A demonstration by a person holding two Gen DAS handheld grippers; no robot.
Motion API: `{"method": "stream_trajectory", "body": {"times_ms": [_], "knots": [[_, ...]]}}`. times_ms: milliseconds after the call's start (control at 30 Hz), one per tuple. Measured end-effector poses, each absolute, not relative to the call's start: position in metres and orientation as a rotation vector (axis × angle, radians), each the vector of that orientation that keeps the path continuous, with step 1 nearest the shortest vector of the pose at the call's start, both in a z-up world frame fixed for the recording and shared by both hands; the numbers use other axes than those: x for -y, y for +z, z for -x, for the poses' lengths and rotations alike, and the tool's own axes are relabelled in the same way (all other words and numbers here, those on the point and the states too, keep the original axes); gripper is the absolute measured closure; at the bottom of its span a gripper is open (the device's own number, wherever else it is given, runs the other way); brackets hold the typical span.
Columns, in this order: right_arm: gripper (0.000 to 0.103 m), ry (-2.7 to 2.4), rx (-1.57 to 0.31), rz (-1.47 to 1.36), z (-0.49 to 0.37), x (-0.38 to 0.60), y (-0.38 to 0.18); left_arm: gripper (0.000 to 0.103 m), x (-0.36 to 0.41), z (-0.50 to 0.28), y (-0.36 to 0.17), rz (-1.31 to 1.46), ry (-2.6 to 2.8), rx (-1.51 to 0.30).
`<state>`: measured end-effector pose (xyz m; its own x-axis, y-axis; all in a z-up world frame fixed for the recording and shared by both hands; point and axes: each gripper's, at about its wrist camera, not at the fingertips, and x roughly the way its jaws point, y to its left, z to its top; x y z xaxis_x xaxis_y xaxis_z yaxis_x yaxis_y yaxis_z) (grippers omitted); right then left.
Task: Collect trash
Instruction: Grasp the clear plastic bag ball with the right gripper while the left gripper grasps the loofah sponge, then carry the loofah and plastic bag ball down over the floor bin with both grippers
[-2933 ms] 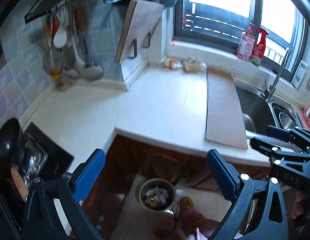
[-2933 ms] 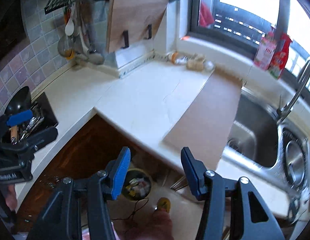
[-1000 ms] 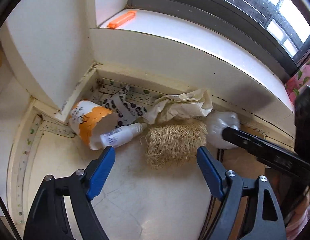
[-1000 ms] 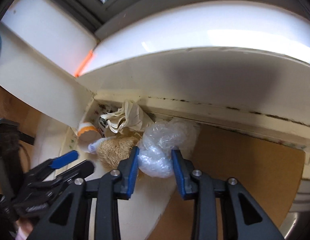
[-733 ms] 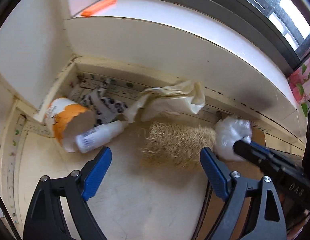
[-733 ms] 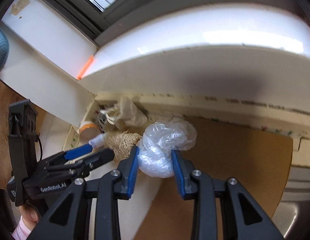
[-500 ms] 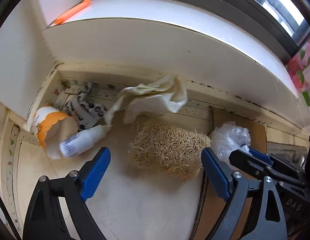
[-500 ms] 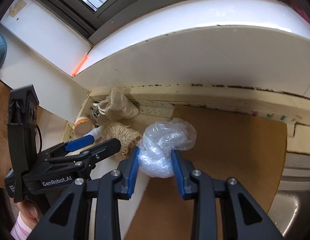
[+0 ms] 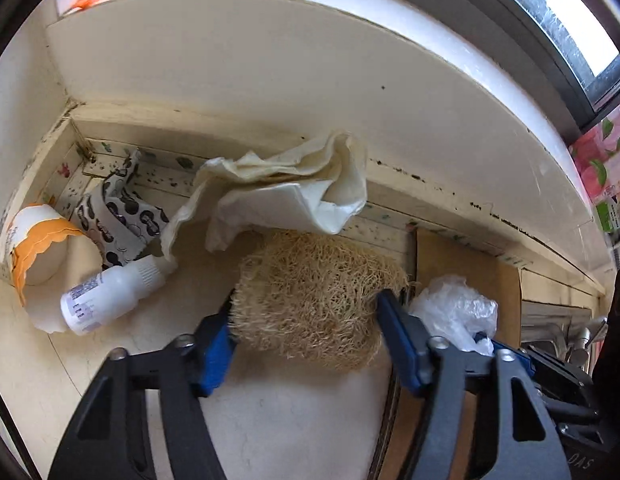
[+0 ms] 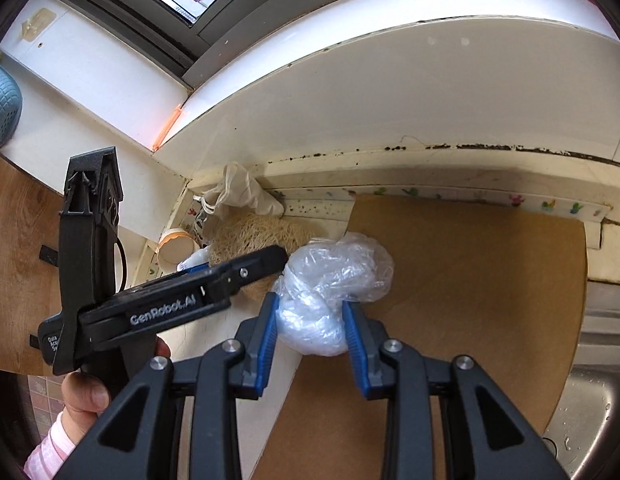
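- Over at the far left of the loofah (image 9: 314, 304), a torn orange-and-white paper cup (image 9: 33, 248) lay on its side in the counter corner, with a small white bottle (image 9: 105, 300) in its mouth.
- Just left of the loofah and behind it, a black-and-white patterned wrapper (image 9: 117, 216) sat against the wall, and a crumpled cream paper (image 9: 285, 196) was draped over the loofah's back edge.
- Left gripper (image 9: 305, 328) had just been closing; its blue pads were touching both ends of the loofah, so it looked clamped on it.
- Right beside the loofah, on the brown board (image 10: 470, 280), was the scrunched clear plastic bag (image 10: 330, 284).
- Right gripper (image 10: 310, 332) was squeezed tight on that bag's lower part.
- Down left of the loofah in the right wrist view, a hand (image 10: 85, 396) with a pink sleeve held the left tool.
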<state>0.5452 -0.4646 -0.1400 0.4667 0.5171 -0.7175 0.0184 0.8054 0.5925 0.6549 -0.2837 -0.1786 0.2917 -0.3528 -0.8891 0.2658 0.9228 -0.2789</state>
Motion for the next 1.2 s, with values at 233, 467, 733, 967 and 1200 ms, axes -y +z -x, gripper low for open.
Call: {"method": "stream_trajectory", "body": {"times_ms": [233,467,733,967,1200], "knots": [[0.071,0.320,-1.053,-0.566,-0.534,0.458,-0.134,0.093,0.259,-0.627,-0.160,0.145,-0.389,-1.143],[0.072,0.340,-1.035,-0.531,-0.505,0.440,-0.109,0.094,0.215,-0.568,-0.113,0.156,-0.357,-1.063],[0.072,0.424,-0.982,-0.459,-0.443,0.389,-0.053,0.094,0.138,-0.451,-0.030,0.114,-0.347,-0.973],[0.072,0.472,-0.960,-0.357,-0.361,0.307,-0.021,0.094,0.085,-0.316,0.018,0.016,-0.392,-0.920],[0.072,0.478,-0.988,-0.299,-0.264,0.219,-0.026,0.094,0.038,-0.200,0.026,-0.014,-0.415,-0.906]]}}
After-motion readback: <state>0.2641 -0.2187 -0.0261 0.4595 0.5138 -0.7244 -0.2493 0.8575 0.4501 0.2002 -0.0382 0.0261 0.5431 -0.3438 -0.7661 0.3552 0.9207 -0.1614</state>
